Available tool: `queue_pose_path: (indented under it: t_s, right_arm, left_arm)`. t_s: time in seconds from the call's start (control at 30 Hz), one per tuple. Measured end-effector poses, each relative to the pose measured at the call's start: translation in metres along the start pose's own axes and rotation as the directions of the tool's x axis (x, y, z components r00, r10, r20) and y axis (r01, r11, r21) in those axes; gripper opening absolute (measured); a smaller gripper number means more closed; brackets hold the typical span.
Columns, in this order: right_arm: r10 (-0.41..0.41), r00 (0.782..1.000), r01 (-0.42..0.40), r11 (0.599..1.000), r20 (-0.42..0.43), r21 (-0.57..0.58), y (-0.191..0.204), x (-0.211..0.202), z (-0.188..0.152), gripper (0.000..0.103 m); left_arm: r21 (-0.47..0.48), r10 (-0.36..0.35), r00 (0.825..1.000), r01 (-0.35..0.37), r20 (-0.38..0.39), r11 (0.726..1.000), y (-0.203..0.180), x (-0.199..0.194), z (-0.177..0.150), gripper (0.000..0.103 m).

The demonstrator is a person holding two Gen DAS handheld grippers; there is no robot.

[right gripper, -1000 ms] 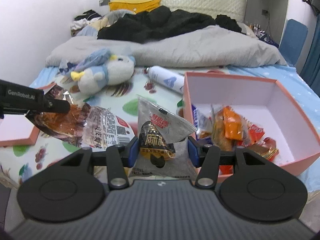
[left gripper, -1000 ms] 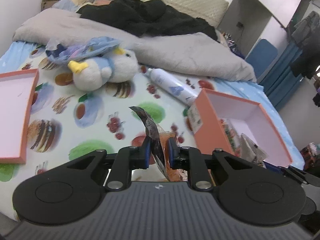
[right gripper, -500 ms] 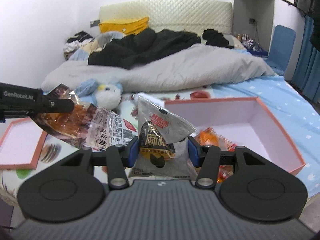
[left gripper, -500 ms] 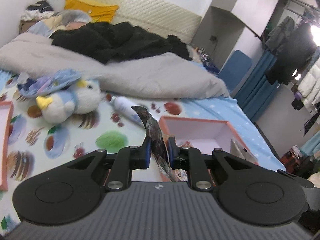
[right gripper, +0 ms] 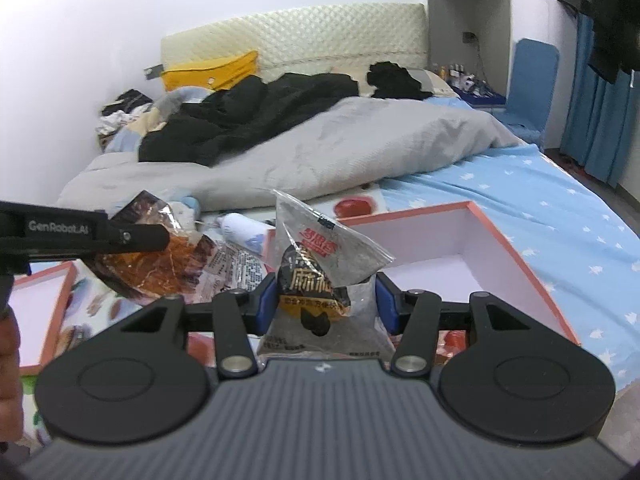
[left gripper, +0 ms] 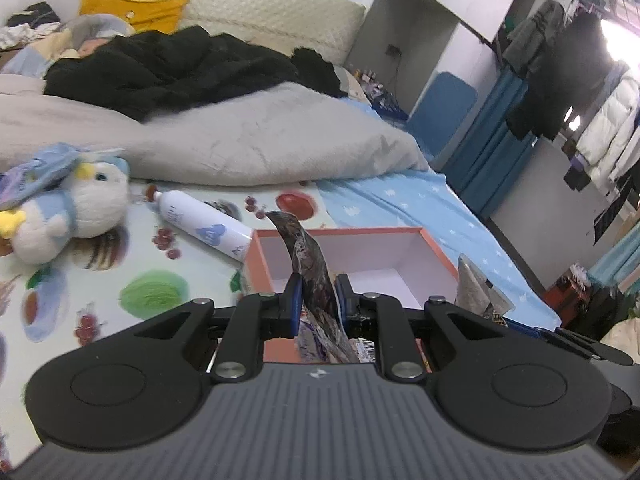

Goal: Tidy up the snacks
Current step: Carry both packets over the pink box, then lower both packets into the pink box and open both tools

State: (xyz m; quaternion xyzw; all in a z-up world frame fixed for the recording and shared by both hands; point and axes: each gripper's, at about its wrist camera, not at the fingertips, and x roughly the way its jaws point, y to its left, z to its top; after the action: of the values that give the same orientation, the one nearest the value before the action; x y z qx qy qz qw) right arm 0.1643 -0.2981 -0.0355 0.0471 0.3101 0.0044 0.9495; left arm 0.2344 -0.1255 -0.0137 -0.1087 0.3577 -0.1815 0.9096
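We see 2 grippers, each clamped on 1 snack pkt. The left gripper [left gripper: 316,294] has its jaws nearly together, pinching a thin brown crinkly pkt [left gripper: 310,268] seen edge-on, held in front of the pink box [left gripper: 436,258]. The right gripper [right gripper: 325,304] has jaws partly closed around a grey triangular pkt [right gripper: 320,268] w/ red & gold Chinese print we can't read, held above the box's near-left corner. From the right wrist view, the left gripper arm comes in at left, lettered "GenRobot.AI", and its pkt shows as an amber-brown wrapper w/ a printed label, text too small to read.

Beyond: 1 open box w/ orange rim and pale pink inside, a few red-orange wrappers in its near end, mostly hidden by the grippers. 1 matching lid [right gripper: 44,304] lies flat at far left, well apart from the box. 1 white spray can [left gripper: 200,226] lies on its side just beside the box's far-left corner, w/ a blue heart mark. 1 penguin plush [left gripper: 68,208] sits near the can.

Surface: bed w/ fruit-print sheet [left gripper: 120,280], blue starred sheet to the right. Further back 1 grey blanket [left gripper: 260,140], black clothes on it, 1 yellow pillow [left gripper: 132,8], quilted cream headboard. Room: white walls, blue chair, blue curtains, hanging coats.
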Motion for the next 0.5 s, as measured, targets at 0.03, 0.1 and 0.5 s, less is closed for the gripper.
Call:
queue_pose_path:
  t_s: [0.03, 0.1, 0.5]
  right_arm:
    - [-0.004, 1.0, 0.004, 1.0, -0.008, 0.009, -0.006, 0.006, 0.0, 0.053]
    - [-0.014, 1.0, 0.015, 1.0, -0.025, 0.02, -0.015, 0.016, -0.003, 0.053]
    - [-0.038, 0.988, 0.049, 0.996, -0.147, 0.077, -0.054, 0.086, -0.024, 0.053]
  left_arm:
    - [0.004, -0.001, 1.0, 0.001, -0.01, 1.0, -0.003, 0.01, 0.002, 0.02]
    - [0.012, -0.005, 1.0, 0.005, -0.028, 1.0, -0.009, 0.026, 0.004, 0.02]
    - [0.103, 0.02, 0.988, -0.004, -0.154, 0.995, -0.026, 0.128, 0.002, 0.02]
